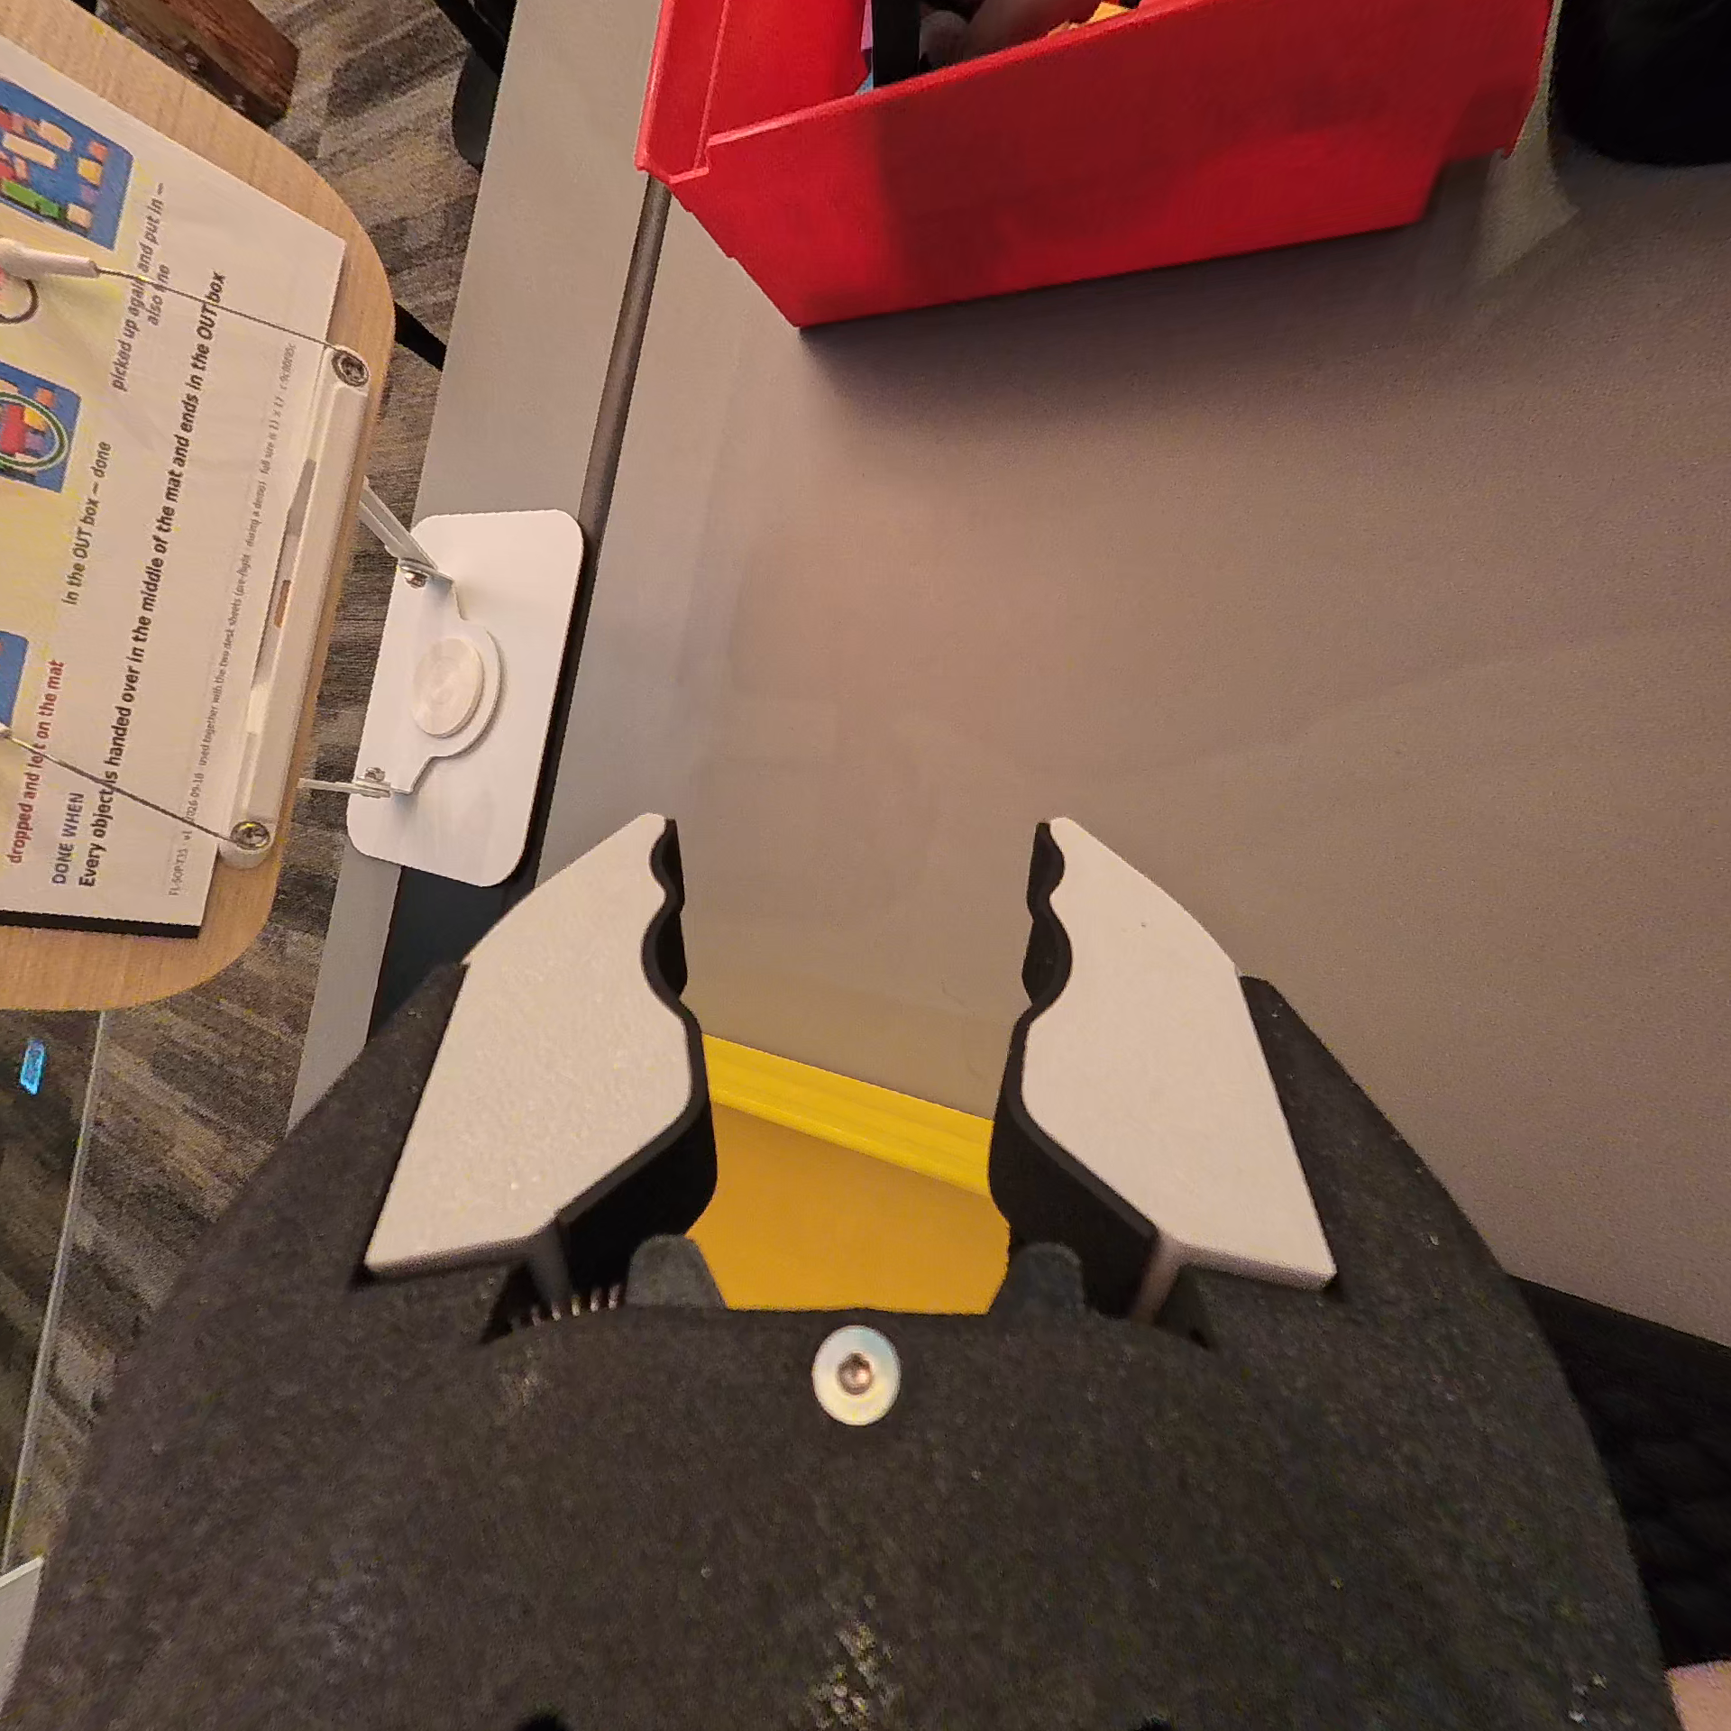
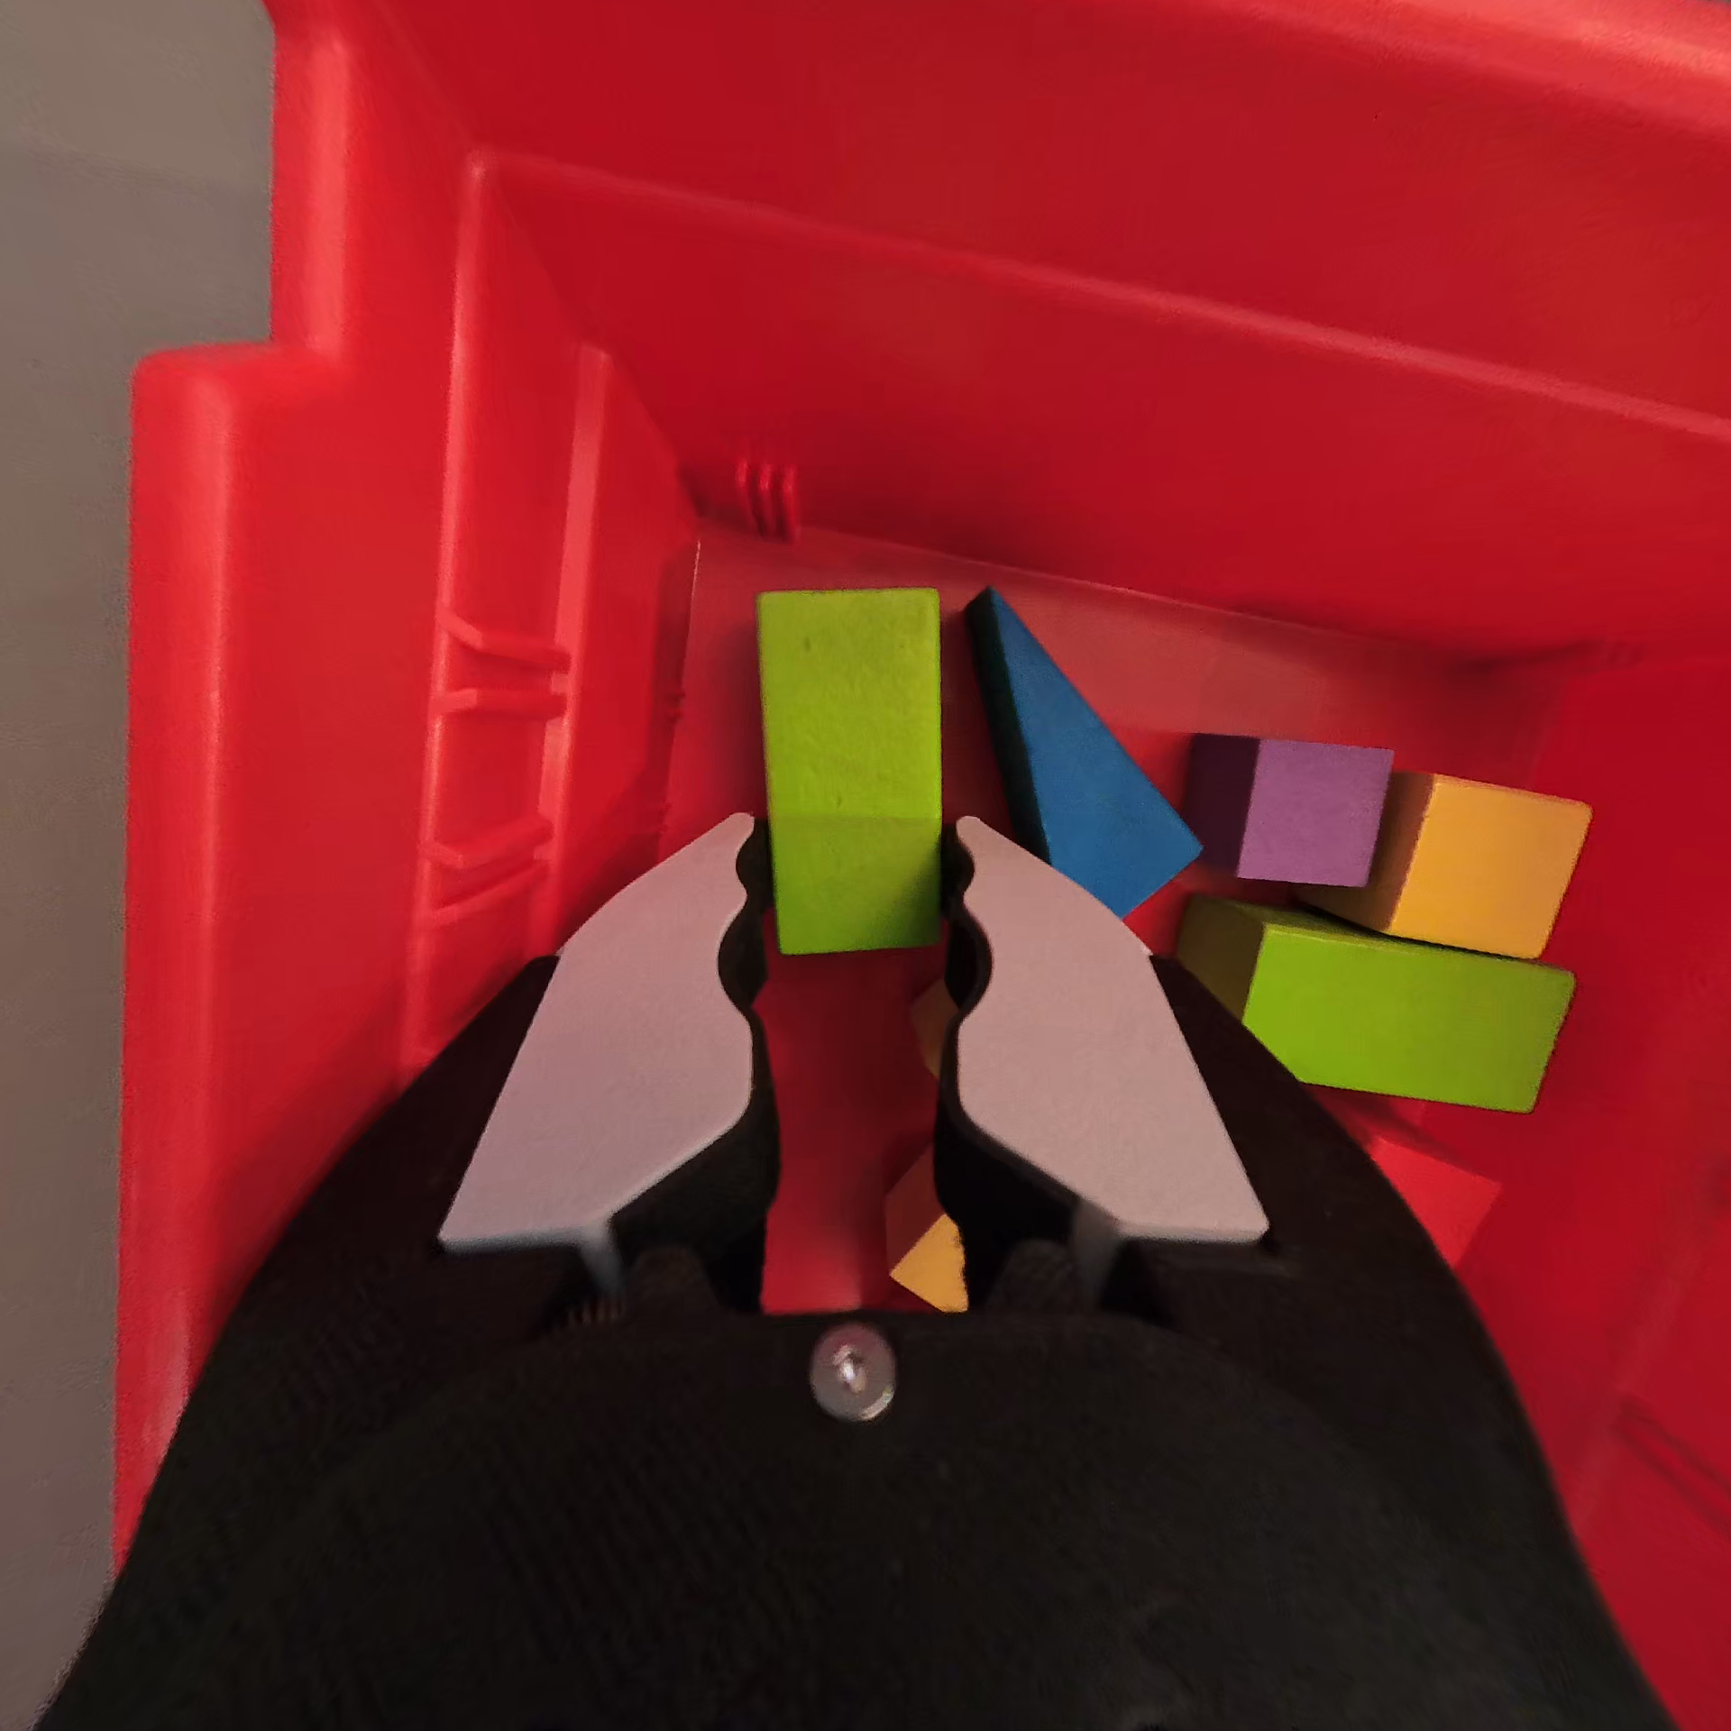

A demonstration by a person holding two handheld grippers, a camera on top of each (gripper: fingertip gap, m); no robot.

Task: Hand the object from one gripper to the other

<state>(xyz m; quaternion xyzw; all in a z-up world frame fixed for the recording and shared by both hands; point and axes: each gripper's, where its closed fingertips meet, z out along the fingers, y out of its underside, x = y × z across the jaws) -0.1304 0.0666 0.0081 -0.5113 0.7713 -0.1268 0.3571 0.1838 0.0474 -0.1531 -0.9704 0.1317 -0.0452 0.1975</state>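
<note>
Your right gripper [image 2: 854,848] reaches down inside the red bin [image 2: 1030,328], its jaws pinching the near end of the green block [image 2: 848,740] by the bin's left wall, with a blue wedge [image 2: 1068,759] just beside it. Your left gripper [image 1: 854,834] hovers over the grey mat [image 1: 1218,609] near the bin, jaws spread and empty.

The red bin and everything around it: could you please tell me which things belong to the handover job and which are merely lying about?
Part of the job:
- right tongs, either side of the upright green block
- left tongs, open and empty
- red bin

Lying about:
- blue wedge
- purple cube
- orange cube
- flat green block
- instruction sheet
- yellow bin
</note>
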